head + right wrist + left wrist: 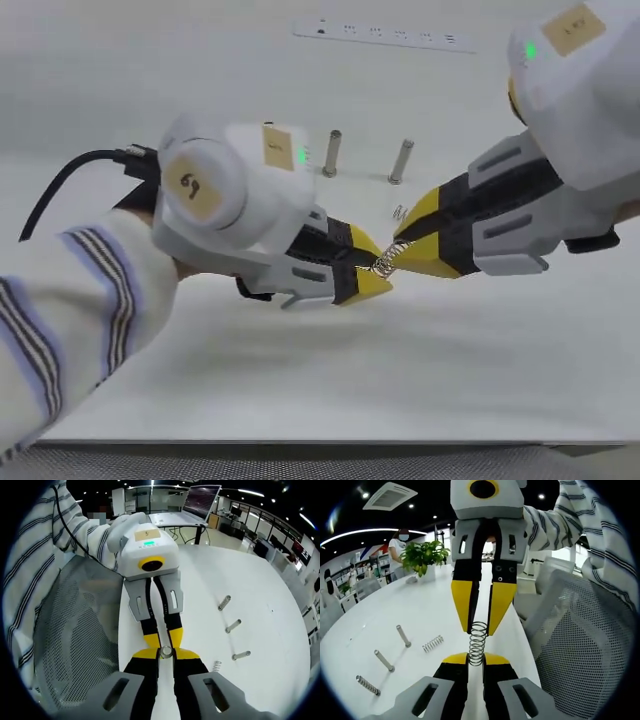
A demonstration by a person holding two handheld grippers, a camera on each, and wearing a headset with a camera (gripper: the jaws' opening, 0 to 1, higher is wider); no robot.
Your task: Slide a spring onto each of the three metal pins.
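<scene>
"69" sticker (190,187) on left gripper (376,272)

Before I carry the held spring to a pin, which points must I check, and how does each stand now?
1. Left gripper shut on the held spring: ok.
2. Right gripper shut on its other end: ok.
3. One spring end free to go over a pin: not ok, both ends sit between jaws.
4. Pins without a spring: ok, bare pin and second bare pin stand upright.
5. Third pin carries its spring: ok.
6. Loose spring lies apart from the pins: ok.
</scene>
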